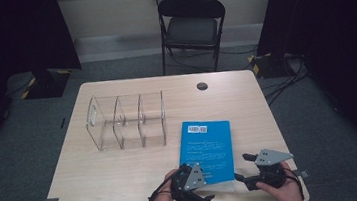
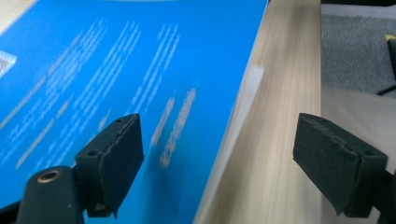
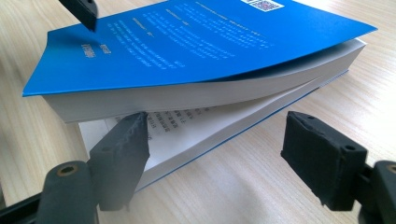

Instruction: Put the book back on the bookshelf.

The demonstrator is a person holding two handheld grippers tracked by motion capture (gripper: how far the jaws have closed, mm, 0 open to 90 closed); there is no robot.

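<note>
The thick blue-covered paperback book (image 3: 196, 60) is propped open on the pale wooden bench (image 1: 125, 186), both grippers' jaws spread wide, nothing pinched. If the left gripper (image 2: 219, 154) slips off the cover, the lifted pages could be dropped shut before the right gripper (image 3: 215, 154) is slid in.

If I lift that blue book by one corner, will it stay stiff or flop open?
Probably flop: the blue book is a paperback whose upper pages already bow away from the lower block. Its smooth cover may slip between the pads. It looks thick, so likely weighty.
</note>
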